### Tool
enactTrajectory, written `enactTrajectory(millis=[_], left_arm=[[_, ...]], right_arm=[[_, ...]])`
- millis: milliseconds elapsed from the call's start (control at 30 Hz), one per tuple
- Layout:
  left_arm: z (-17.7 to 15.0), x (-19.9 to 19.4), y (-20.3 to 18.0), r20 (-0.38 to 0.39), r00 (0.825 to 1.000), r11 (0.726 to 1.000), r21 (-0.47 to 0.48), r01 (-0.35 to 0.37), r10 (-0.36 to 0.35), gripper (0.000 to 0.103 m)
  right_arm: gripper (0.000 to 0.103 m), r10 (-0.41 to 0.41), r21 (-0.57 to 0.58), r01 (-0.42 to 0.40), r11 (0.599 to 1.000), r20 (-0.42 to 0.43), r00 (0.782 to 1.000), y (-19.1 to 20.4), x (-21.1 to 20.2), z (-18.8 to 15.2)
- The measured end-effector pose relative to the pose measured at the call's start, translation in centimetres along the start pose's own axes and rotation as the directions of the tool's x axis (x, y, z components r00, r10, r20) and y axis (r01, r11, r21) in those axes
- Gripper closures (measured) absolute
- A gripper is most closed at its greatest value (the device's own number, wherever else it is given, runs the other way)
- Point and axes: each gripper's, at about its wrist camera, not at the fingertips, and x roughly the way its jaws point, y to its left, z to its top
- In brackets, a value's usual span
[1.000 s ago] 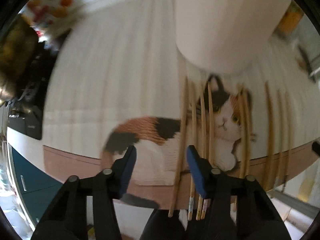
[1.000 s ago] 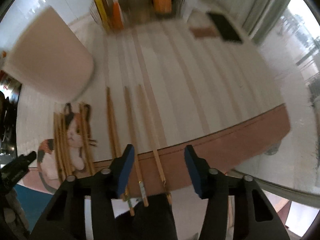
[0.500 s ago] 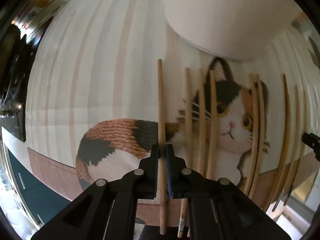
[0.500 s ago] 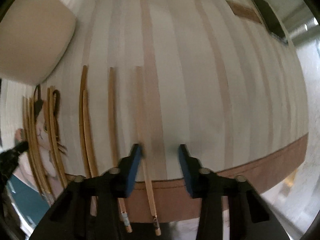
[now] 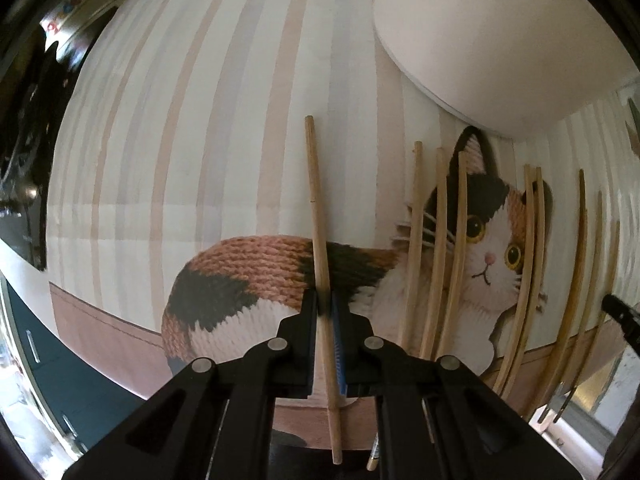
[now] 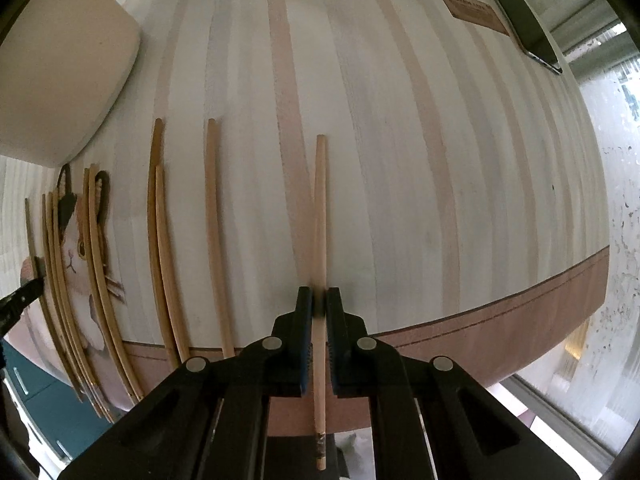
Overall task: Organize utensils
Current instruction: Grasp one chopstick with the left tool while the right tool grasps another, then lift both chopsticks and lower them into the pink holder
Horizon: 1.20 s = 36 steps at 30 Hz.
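My left gripper [image 5: 324,304] is shut on a wooden chopstick [image 5: 317,208] that points forward over the cat picture on the striped mat [image 5: 200,120]. Several more chopsticks [image 5: 452,248] lie side by side to its right, across the cat's face. My right gripper [image 6: 319,300] is shut on another wooden chopstick [image 6: 319,216] over the mat [image 6: 400,160]. Several loose chopsticks [image 6: 214,232] lie to its left. A large cream holder [image 5: 500,40] stands behind the chopsticks and also shows in the right wrist view [image 6: 60,64].
A dark phone [image 6: 520,20] and a small brown card [image 6: 472,12] lie at the mat's far right. The mat's brown border [image 6: 480,332] runs along the near table edge. The left gripper's tip [image 6: 20,304] shows at the right view's left edge.
Both grippers went from open to shut, each on a chopstick. The left closed first; the right closed in the last half second. Both moved in lower toward the mat.
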Motion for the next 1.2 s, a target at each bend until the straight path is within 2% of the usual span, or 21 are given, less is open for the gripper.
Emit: enactTrajectory(millis=[200,267,500,667,767,967,1200], left_arm=[[-0.1,1.0,-1.4,0.009,1.000,1.000,0.020,-0.015,0.015,0.097],[0.2,1.3,-3.2,0.010,1.000,1.000,0.023,-0.018,0.018,0.097],[0.0,0.4,-3.5,0.025,1.000,0.999,0.035,-0.018,0.017,0.098],[-0.6,-0.4,-3.1,0.063,0.997,0.999,0.026,-0.042,0.041,0.098],[-1.1,-2.1,-2.6,0.114,0.992,0.998,0.023,-0.065,0.062,0.098],[-1.9,-7.0,-1.4,0.245,0.964,0.994,0.001,-0.108,0.105,0.098],[-2.1,-14.0,0.4,0.395,0.913,0.994,-0.062,-0.087,0.104,0.099]], right_arm=[[0.095,-0.024,-0.004,0.024,1.000,-0.013,1.000,-0.3,-0.1,0.9],[0.095,-0.014,-0.014,0.013,1.000,-0.028,1.000,0.5,0.1,1.6],[0.094,-0.059,-0.041,0.058,0.998,-0.031,0.998,2.8,-0.5,1.8],[0.096,-0.045,-0.010,0.045,0.999,-0.019,0.999,2.7,-0.7,1.4],[0.096,-0.027,0.013,0.027,1.000,0.006,1.000,2.2,-1.5,0.8],[0.096,-0.004,0.014,0.002,1.000,0.140,0.990,3.1,-6.1,0.2],[0.096,0.057,0.010,-0.063,0.998,0.306,0.950,4.1,-12.9,-0.3]])
